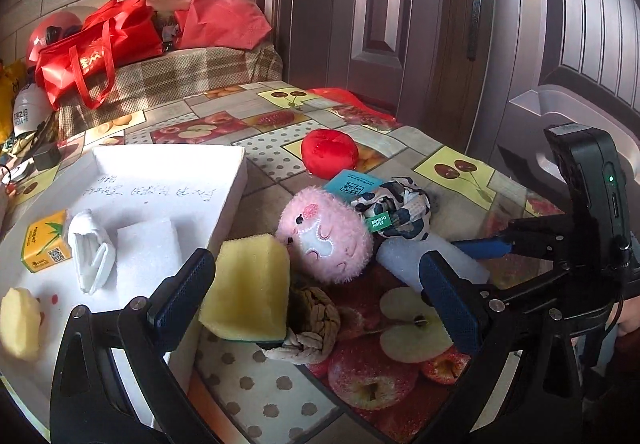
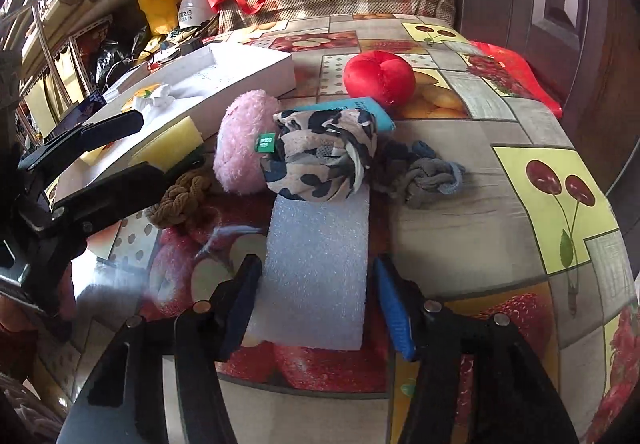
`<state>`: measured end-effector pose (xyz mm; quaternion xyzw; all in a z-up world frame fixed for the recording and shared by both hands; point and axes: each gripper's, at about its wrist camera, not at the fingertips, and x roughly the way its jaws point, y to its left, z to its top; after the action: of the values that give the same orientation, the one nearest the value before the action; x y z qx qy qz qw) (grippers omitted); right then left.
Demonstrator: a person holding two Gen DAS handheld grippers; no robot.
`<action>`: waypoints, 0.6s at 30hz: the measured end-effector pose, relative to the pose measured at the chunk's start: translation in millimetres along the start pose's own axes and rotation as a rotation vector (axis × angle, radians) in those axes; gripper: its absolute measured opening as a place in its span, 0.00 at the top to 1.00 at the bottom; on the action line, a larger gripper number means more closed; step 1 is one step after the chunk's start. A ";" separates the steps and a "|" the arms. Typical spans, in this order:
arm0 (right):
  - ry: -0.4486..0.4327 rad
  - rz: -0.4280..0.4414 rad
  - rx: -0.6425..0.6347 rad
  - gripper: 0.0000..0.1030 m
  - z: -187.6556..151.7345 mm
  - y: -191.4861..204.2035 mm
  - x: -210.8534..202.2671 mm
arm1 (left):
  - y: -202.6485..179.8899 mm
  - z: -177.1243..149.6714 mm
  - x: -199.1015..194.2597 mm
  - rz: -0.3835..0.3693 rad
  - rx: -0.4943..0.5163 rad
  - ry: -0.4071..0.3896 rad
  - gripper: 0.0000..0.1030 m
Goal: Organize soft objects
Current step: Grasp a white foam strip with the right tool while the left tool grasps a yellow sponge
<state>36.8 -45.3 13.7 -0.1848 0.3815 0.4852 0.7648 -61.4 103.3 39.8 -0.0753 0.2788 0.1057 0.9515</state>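
Note:
A white foam block [image 2: 318, 268] lies on the table between the open fingers of my right gripper [image 2: 316, 304]; the jaws stand on either side of its near end, not closed. My left gripper [image 1: 316, 296] is open around a yellow sponge [image 1: 248, 290] beside the white box [image 1: 224, 216]. A pink plush [image 1: 326, 236], a patterned cloth bundle [image 2: 324, 156], a brown knotted rope [image 1: 316, 324], a grey-blue knotted rope [image 2: 424, 176] and a red plush ball [image 2: 378, 78] lie between. The box holds a white cloth [image 1: 90, 248], a foam piece [image 1: 150, 248] and a yellow carton [image 1: 44, 240].
The fruit-print tablecloth [image 2: 500, 244] covers the table. A teal packet [image 2: 378, 112] lies under the patterned cloth. Red bags [image 1: 100, 44] sit on a plaid-covered seat behind. A dark door [image 1: 400, 4] is at the right. Clutter fills the far left.

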 end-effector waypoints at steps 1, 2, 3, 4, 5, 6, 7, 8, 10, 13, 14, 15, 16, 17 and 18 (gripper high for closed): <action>-0.004 -0.008 0.020 0.44 0.4 -6.3 -1.6 | -0.6 -0.9 3.8 -0.044 -0.020 0.024 0.00; -0.009 -0.011 0.039 0.44 0.6 -13.4 -3.4 | -0.9 -2.2 7.9 -0.090 -0.046 0.052 0.00; -0.013 -0.009 0.055 0.44 0.7 -20.1 -4.9 | -2.9 -3.7 11.5 -0.129 -0.067 0.082 0.01; -0.016 -0.005 0.072 0.44 1.0 -25.6 -6.1 | -6.3 -4.9 12.6 -0.156 -0.074 0.095 0.01; -0.020 0.004 0.089 0.44 1.1 -30.4 -7.3 | -11.0 -5.9 11.6 -0.176 -0.073 0.097 0.01; -0.023 0.015 0.102 0.44 0.9 -33.7 -8.2 | -16.6 -7.1 9.6 -0.200 -0.069 0.099 0.01; -0.025 0.027 0.112 0.44 0.6 -35.6 -8.9 | -22.9 -8.6 8.3 -0.235 -0.065 0.106 0.01; -0.027 0.034 0.118 0.44 0.4 -36.2 -9.5 | -30.1 -9.7 6.2 -0.276 -0.063 0.116 0.01; -0.028 0.035 0.117 0.44 0.4 -34.8 -10.1 | -39.3 -11.3 -1.9 -0.302 -0.048 0.101 0.01; -0.029 0.042 0.112 0.44 1.1 -33.4 -10.1 | -31.2 -11.2 -17.6 -0.266 -0.077 0.036 0.01; -0.030 0.044 0.111 0.45 1.6 -33.4 -10.2 | -22.9 -11.2 -19.5 -0.243 -0.105 0.026 0.01; -0.033 0.050 0.111 0.49 1.6 -33.5 -10.5 | -15.2 -11.1 -18.5 -0.217 -0.127 0.029 0.01; -0.037 0.052 0.114 0.49 1.6 -34.1 -11.2 | -7.8 -11.5 -15.7 -0.187 -0.145 0.045 0.01; -0.044 0.054 0.117 0.50 1.4 -35.1 -12.1 | 0.3 -12.5 -11.7 -0.158 -0.167 0.067 0.01; -0.051 0.057 0.120 0.50 1.1 -35.6 -13.4 | 5.4 -13.0 -8.7 -0.155 -0.189 0.083 0.04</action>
<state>65.5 -69.2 21.5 -0.1154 0.3951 0.4875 0.7700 -76.6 104.5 33.3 -0.1906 0.3002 0.0542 0.9331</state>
